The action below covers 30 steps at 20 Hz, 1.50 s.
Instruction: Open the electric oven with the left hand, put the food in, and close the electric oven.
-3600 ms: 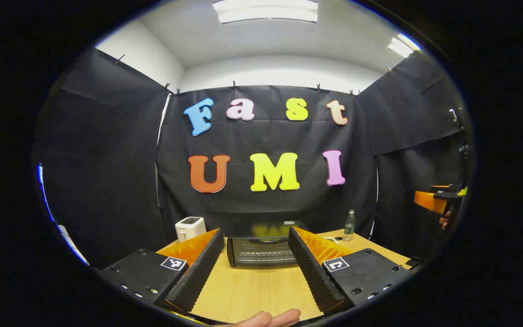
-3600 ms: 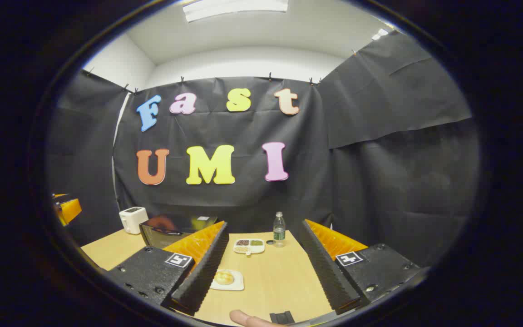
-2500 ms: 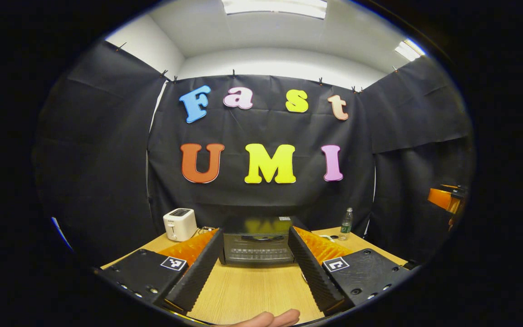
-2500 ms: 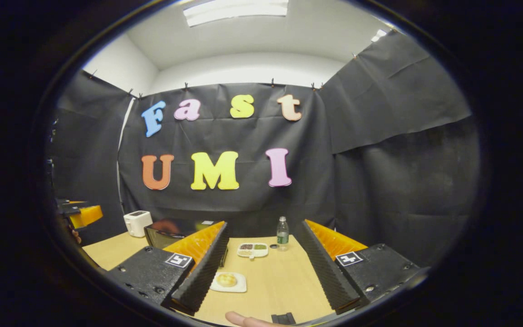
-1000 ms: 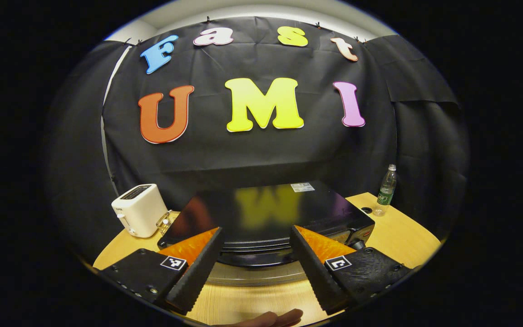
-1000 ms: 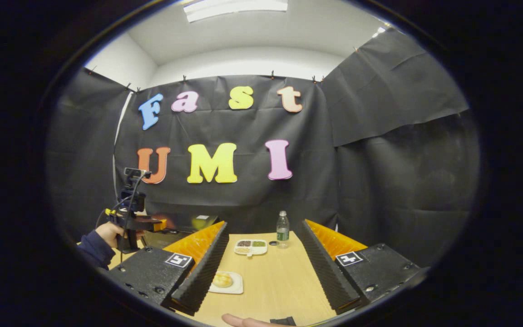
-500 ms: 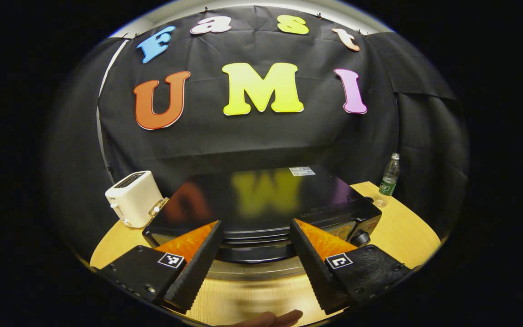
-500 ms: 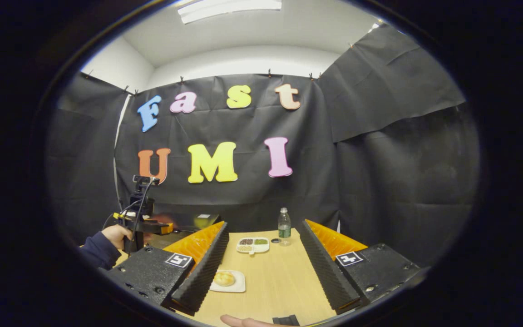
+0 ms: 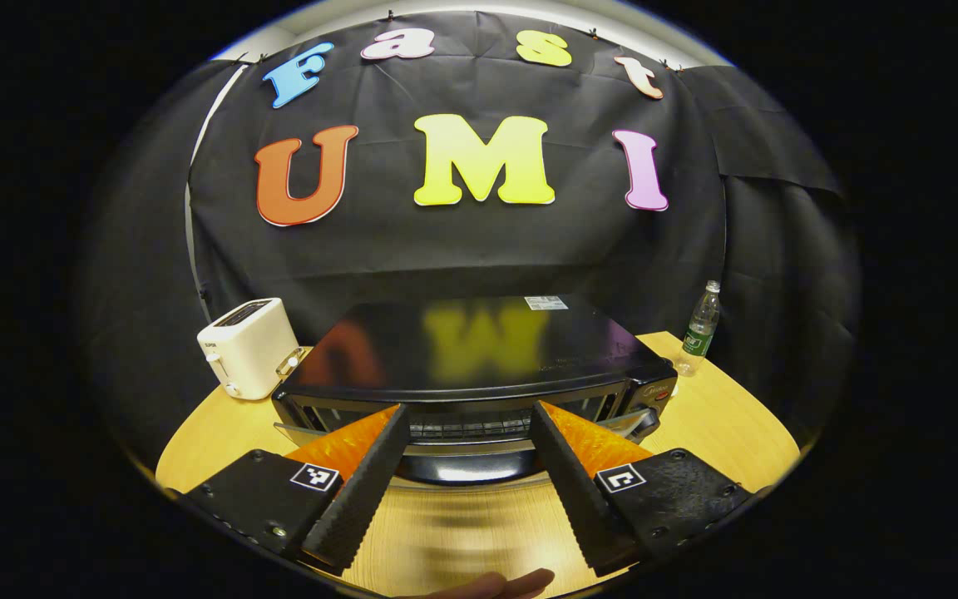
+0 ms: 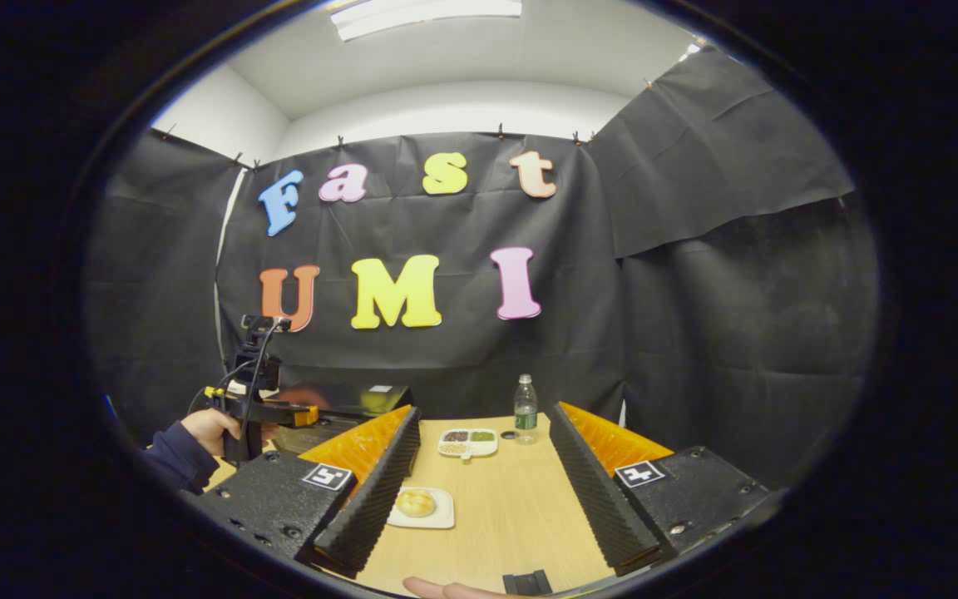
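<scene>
A black electric oven [image 9: 479,349] stands at mid-table right before my left gripper [image 9: 468,410]. The gripper is open, and its fingers straddle the curved door handle [image 9: 462,467] without pressing it. Above the handle the wire rack [image 9: 462,427] shows, and the door looks tipped slightly outward. In the right gripper view, a bun on a small white plate [image 10: 417,503] lies just beside my open right gripper [image 10: 483,412], near its left finger. Farther left there, a hand [image 10: 209,428] holds the left gripper [image 10: 267,412] against the oven [image 10: 358,401].
A white toaster [image 9: 248,347] stands left of the oven. To its right is a water bottle [image 9: 699,329]. A divided dish of grains [image 10: 469,441] and a bottle cap [image 10: 509,434] lie near the bottle [image 10: 525,409]. The wooden table [image 10: 512,516] has bare room ahead of my right gripper.
My left gripper travelled from the table's near edge up to the oven. In the last half second the oven's front and rack came into sight above the handle. The right gripper barely moved.
</scene>
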Available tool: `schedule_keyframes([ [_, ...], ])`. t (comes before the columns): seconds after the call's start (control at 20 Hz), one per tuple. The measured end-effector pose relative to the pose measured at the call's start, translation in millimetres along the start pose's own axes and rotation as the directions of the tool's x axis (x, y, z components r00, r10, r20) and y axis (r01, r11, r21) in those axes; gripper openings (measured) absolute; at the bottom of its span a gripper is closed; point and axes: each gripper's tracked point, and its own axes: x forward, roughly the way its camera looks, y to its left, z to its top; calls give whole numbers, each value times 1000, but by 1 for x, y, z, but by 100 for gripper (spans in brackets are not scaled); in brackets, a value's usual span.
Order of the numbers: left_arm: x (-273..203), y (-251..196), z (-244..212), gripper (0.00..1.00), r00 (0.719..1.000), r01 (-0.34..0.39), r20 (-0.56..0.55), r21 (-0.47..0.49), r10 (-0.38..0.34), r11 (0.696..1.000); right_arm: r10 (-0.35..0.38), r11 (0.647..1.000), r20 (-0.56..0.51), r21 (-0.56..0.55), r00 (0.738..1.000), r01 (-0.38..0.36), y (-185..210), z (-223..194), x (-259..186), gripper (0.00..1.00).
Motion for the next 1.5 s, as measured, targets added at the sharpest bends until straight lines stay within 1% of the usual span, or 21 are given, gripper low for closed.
schedule_keyframes([
  [0.2,-15,-2,-9,96,1000,-12,12,-1,12,1000,1,1000,-8,0,1000,-1,2,-3,-2,96],
  [0.25,-18,-2,-11,100,1000,-16,16,-4,16,1000,2,1000,-10,4,1000,-2,2,-3,-1,96],
  [0.3,-21,-1,-15,96,1000,-18,17,-3,18,1000,3,1000,-11,7,1000,-3,3,-5,-2,96],
  [0.4,-27,-2,-23,96,1000,-18,14,5,18,1000,3,1000,-18,11,1000,-3,3,-8,-3,96],
  [0.7,-38,4,-61,96,998,-22,-53,-24,21,999,8,1000,-36,6,999,-7,4,-18,-3,96],
  [1.1,-54,-3,-104,96,995,-12,-100,-24,10,1000,12,1000,-71,8,997,-11,9,-33,3,96],
  [1.15,-55,-2,-110,90,994,-14,-104,-24,11,1000,14,1000,-75,6,997,-13,10,-34,3,96],
  [1.2,-56,-3,-117,95,993,-13,-115,-24,10,1000,16,1000,-77,3,997,-15,11,-35,2,96],
  [1.4,-54,-6,-150,96,984,-4,-177,-17,1,1000,15,1000,-85,-3,996,-15,12,-40,3,96],
  [1.5,-52,-5,-163,96,980,-5,-200,-36,-3,999,16,1000,-92,-3,996,-17,13,-44,4,96],
])
